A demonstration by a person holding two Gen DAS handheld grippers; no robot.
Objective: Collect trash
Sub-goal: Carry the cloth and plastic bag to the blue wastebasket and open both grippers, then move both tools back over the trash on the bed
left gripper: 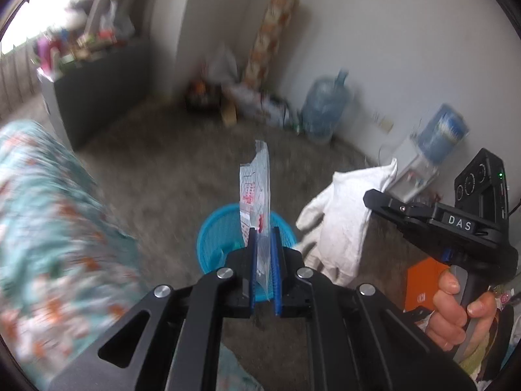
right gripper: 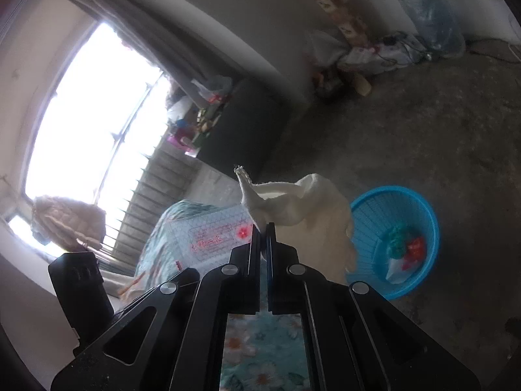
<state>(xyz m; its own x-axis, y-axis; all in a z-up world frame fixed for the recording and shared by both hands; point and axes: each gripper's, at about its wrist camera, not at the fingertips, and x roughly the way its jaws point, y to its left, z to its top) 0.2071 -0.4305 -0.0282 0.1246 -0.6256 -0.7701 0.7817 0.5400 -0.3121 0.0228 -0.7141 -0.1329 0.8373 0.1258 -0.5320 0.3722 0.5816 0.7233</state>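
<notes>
Left tool (left gripper: 263, 231) — wrapper (left gripper: 255, 189) over basket (left gripper: 215, 238)

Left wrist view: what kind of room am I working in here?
Most likely a lived-in bedroom or spare room at home: a floral bedcover, big water jugs on a bare concrete floor, and a blue trash basket by the bed.

The lower end of the plastic wrapper (left gripper: 257, 195) is hidden between the left gripper's fingers (left gripper: 252, 260). The floral bedspread (left gripper: 49, 228) is smeared by blur and cut off at the left edge. The cluttered items (left gripper: 81, 45) on the dark cabinet (left gripper: 101, 97) cannot be identified. The basket (right gripper: 395, 241) is partly covered by the white cloth (right gripper: 312, 215).
</notes>
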